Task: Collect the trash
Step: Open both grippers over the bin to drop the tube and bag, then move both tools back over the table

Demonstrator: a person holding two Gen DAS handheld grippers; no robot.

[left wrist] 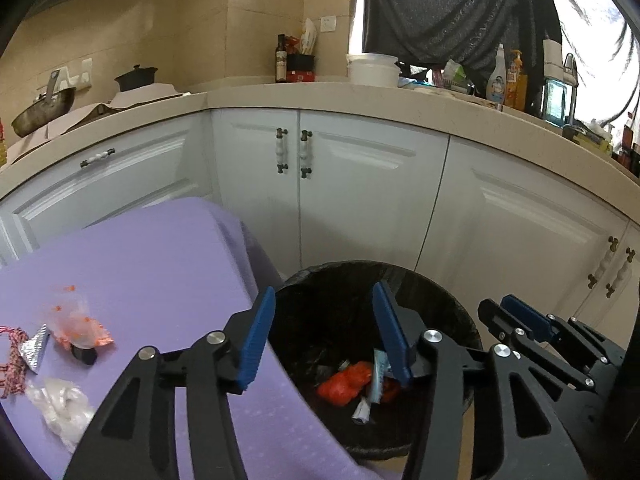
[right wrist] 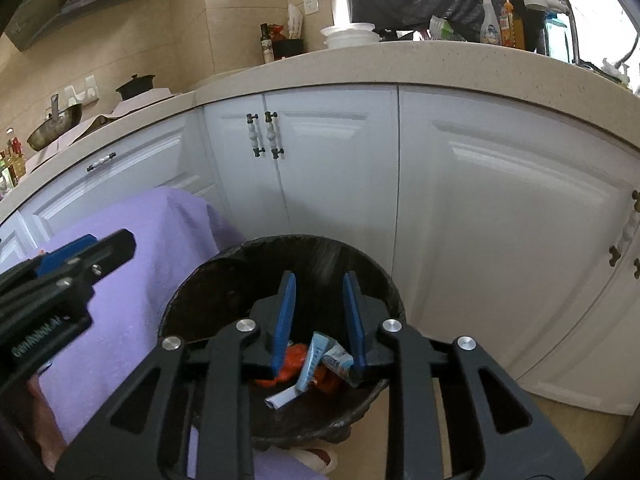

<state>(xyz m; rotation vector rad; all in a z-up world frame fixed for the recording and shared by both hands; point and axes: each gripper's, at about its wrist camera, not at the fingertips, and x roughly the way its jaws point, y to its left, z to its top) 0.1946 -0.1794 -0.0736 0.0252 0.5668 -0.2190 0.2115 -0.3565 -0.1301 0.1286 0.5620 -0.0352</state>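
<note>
A round bin lined with a black bag [left wrist: 360,270] [right wrist: 280,240] stands on the floor beside a table under a purple cloth [left wrist: 160,280]. Inside the bin lie an orange-red bag [left wrist: 344,384] [right wrist: 294,364], light blue wrappers [left wrist: 378,376] [right wrist: 316,360] and a white scrap [right wrist: 280,398]. My left gripper [left wrist: 324,332] hangs open over the bin's left rim, nothing between its fingers. Over the bin's middle, my right gripper [right wrist: 319,320] is open too, the wrappers below it. On the cloth lie a clear orange-printed wrapper [left wrist: 78,324], a foil piece [left wrist: 36,350], red-white string [left wrist: 12,356] and crumpled clear plastic [left wrist: 64,404].
White cabinet doors [left wrist: 360,200] curve close behind the bin under a beige countertop [left wrist: 320,96]. On the counter stand a wok [left wrist: 44,110], a dark pot [left wrist: 136,78], bottles [left wrist: 506,80] and a white bowl [left wrist: 372,68]. The purple cloth drapes down by the bin's left side.
</note>
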